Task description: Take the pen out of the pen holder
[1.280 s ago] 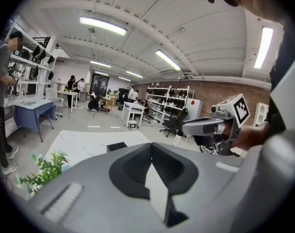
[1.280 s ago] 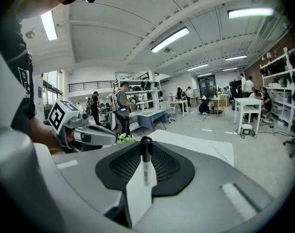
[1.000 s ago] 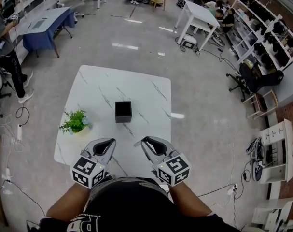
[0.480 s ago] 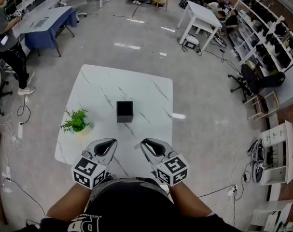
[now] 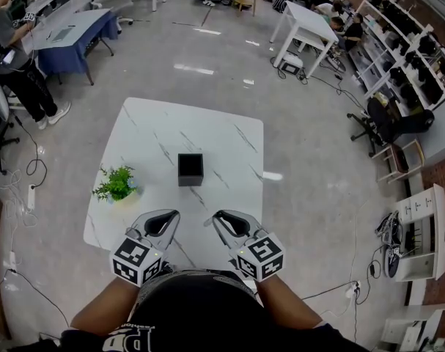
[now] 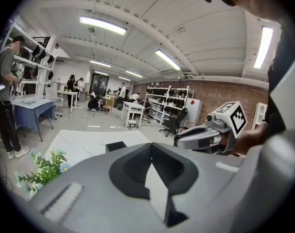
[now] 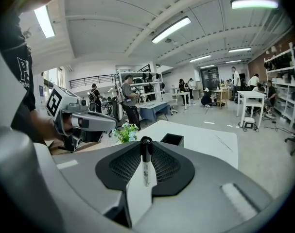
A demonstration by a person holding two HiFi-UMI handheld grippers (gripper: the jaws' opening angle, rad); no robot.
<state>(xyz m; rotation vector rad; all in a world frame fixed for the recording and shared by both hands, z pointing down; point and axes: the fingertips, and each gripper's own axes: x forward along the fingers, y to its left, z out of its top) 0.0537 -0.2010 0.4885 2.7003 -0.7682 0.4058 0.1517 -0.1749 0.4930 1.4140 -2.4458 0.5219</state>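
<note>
Gripping a slim pen (image 7: 146,164) with a white barrel and black cap, the right claw (image 7: 146,152) is clenched on it. The pen's long axis runs along the seam between the jaws, black end toward the tips. The left claw (image 6: 152,154) is shut with nothing between its jaws.

Both claws hover side by side over the near edge of the white marble-patterned desk (image 5: 222,138), close to the person's body. The right claw (image 5: 221,222) and left claw (image 5: 162,222) both have their tips pointing forward.

The black square pen holder (image 5: 190,180) stands at the desk's middle, straight ahead of the gap between the claws and well apart from both. Neither is clearly nearer. The pen is clear of the holder (image 7: 172,140); whether the holder contains anything else cannot be told.

Judgement: extraction looks done. A small green potted plant (image 5: 116,184) sits left of the holder.
</note>
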